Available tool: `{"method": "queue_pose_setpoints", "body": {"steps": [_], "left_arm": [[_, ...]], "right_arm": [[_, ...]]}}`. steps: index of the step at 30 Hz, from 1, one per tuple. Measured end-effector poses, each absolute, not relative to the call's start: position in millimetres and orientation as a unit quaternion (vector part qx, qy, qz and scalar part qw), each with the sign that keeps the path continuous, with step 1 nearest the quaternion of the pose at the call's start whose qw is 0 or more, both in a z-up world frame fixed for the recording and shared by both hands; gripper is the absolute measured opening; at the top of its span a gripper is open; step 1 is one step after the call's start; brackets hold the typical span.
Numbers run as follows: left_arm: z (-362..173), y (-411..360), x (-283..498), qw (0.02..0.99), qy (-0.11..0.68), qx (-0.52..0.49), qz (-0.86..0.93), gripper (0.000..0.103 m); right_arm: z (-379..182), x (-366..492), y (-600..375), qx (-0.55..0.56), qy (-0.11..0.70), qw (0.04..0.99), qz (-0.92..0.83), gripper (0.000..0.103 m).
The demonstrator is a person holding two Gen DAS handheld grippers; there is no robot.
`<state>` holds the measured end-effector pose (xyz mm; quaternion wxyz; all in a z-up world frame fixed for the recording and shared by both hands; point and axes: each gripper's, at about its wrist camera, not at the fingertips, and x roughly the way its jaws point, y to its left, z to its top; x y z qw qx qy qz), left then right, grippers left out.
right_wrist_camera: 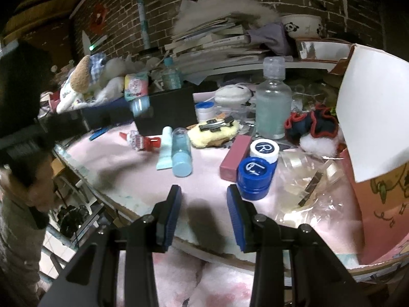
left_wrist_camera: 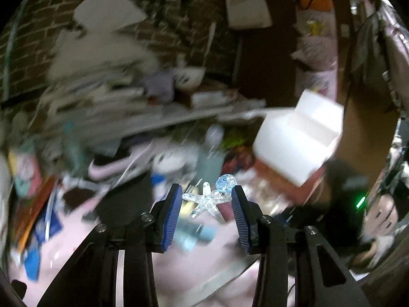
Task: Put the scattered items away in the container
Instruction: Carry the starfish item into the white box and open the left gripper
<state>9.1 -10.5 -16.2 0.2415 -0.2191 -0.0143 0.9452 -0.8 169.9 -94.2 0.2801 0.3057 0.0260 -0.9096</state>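
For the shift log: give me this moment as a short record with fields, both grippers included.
left gripper: holds a clear starfish ornament with a blue bead, between its fingers
left view: heavily blurred
right gripper: open, nothing between the fingers
container: pink box with white flap, at the right
nearest loose item: blue and white lens case, beside the right gripper's fingertip
surface: pink table cover, cluttered

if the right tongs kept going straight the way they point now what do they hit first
Probably the pink table mat first: the right tongs are open and empty, aimed over bare mat. Beyond that gap lie the light blue bottle and the pink box, with the blue contact lens case just right of the line. Depth is uncertain.
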Motion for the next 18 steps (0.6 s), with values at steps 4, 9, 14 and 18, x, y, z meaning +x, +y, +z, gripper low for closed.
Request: {"method": "queue_pose_setpoints", "body": {"steps": [4, 9, 14, 18], "left_arm": [[17, 15, 1, 0.283, 0.005, -0.193, 0.939, 0.035], [52, 60, -17, 0.334, 0.04, -0.182, 0.924, 0.035], [68, 106, -39, 0.377, 0.069, -0.207, 0.9, 0.035], [76, 150, -58, 0.403, 0.106, -0.241, 0.877, 0.035]], "right_arm": [[-95, -4, 173, 0.305, 0.014, 0.275, -0.912, 0.034], [-95, -4, 173, 0.302, 0.012, 0.278, -0.912, 0.034], [-94, -5, 174, 0.299, 0.009, 0.281, -0.912, 0.034], [-94, -5, 175, 0.298, 0.007, 0.283, -0.911, 0.034]]}}
